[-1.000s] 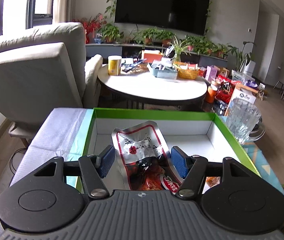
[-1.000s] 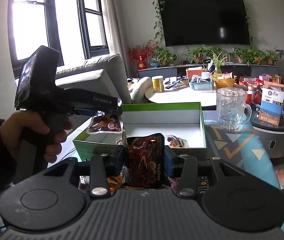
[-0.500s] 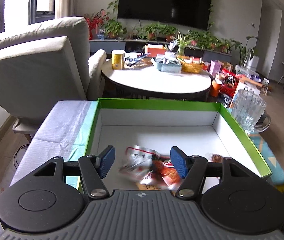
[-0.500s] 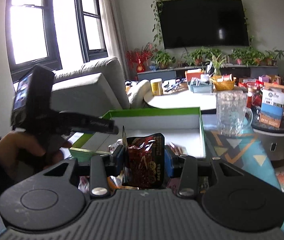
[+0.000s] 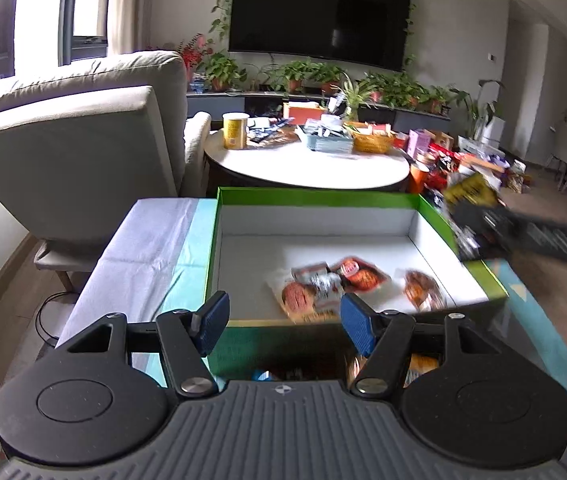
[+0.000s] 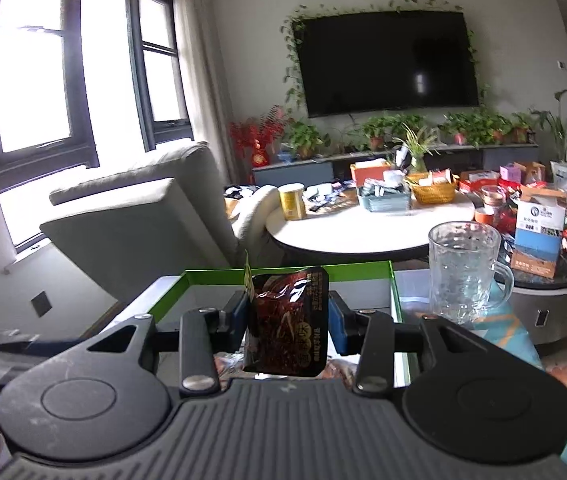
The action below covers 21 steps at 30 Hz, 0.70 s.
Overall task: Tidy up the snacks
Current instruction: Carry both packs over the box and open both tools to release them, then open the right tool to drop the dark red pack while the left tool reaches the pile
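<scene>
Over green box (image 6: pixel 393 280), right tongs (image 6: pixel 288 322) clamp dark snack packet (image 6: pixel 287 320).

Box (image 5: pixel 323 200) on desk, w/ snack packs (image 5: pixel 323 284) inside, toward its near right corner. Glass mug (image 6: pixel 463 272) just right of box. Round table (image 5: pixel 307 164) behind box; armchair (image 5: pixel 83 152) to rear left.
</scene>
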Tool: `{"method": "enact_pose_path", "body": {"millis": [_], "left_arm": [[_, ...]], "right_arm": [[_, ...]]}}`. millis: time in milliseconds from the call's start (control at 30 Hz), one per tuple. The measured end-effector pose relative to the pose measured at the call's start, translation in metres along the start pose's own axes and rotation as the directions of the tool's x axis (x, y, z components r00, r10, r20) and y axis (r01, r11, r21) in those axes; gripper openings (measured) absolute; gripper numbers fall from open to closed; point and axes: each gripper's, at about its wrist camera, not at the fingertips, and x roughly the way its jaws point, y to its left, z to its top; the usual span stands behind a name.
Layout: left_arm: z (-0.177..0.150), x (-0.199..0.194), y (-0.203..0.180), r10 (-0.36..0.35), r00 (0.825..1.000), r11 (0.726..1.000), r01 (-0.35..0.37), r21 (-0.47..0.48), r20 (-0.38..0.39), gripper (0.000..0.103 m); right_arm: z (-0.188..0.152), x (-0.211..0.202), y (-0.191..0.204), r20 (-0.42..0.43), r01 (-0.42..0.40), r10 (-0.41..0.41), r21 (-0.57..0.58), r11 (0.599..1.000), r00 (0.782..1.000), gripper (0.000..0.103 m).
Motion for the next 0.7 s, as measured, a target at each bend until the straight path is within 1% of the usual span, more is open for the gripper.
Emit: {"method": "enact_pose_path", "body": {"millis": [67,133,200,300,400,467,567,600,667,700], "left_arm": [[-0.005,-0.003,-0.003,0.0,1.0,0.999,0.0,0.036,-0.014,0.059],[-0.01,-0.005,-0.003,0.016,1.0,0.998,-0.015,0.065,-0.024,0.059],[-0.015,-0.007,0.0,0.028,0.999,0.998,-0.026,0.066,-0.035,0.059],[-0.023,-0.012,0.006,0.021,0.998,0.999,-0.018,0.051,-0.053,0.059],[-0.032,-0.012,0.009,0.036,0.997,0.997,-0.031,0.066,-0.073,0.059],[-0.036,-0.009,0.012,0.037,0.994,0.998,-0.032,0.052,-0.106,0.059],[-0.038,-0.004,0.013,0.012,0.988,1.0,-0.013,-0.002,-0.154,0.059],[-0.039,-0.003,0.012,0.023,0.985,0.999,-0.026,-0.018,-0.172,0.059],[-0.038,0.003,0.009,0.062,0.976,0.996,-0.075,-0.054,-0.21,0.059],[-0.038,0.005,0.01,0.065,0.973,0.993,-0.084,-0.077,-0.22,0.059]], "right_arm": [[0.001,0.009,-0.001,-0.015,0.013,-0.013,0.004,1.0,1.0,0.047],[0.001,0.017,-0.002,-0.032,0.039,-0.039,-0.002,0.999,0.999,0.047],[-0.001,0.024,-0.004,-0.049,0.049,-0.049,-0.001,0.999,0.998,0.047],[-0.005,0.032,-0.007,-0.076,0.058,-0.056,0.019,0.998,0.996,0.047],[-0.009,0.036,-0.008,-0.091,0.07,-0.068,0.021,0.997,0.994,0.047],[-0.012,0.04,-0.006,-0.104,0.079,-0.077,0.012,0.997,0.992,0.047],[-0.016,0.044,-0.005,-0.132,0.085,-0.083,0.009,0.996,0.988,0.049],[-0.017,0.047,-0.004,-0.143,0.093,-0.092,0.004,0.996,0.985,0.049],[-0.02,0.05,-0.003,-0.173,0.1,-0.1,-0.01,0.995,0.98,0.05],[-0.021,0.05,-0.003,-0.18,0.096,-0.095,-0.005,0.995,0.979,0.052]]}}
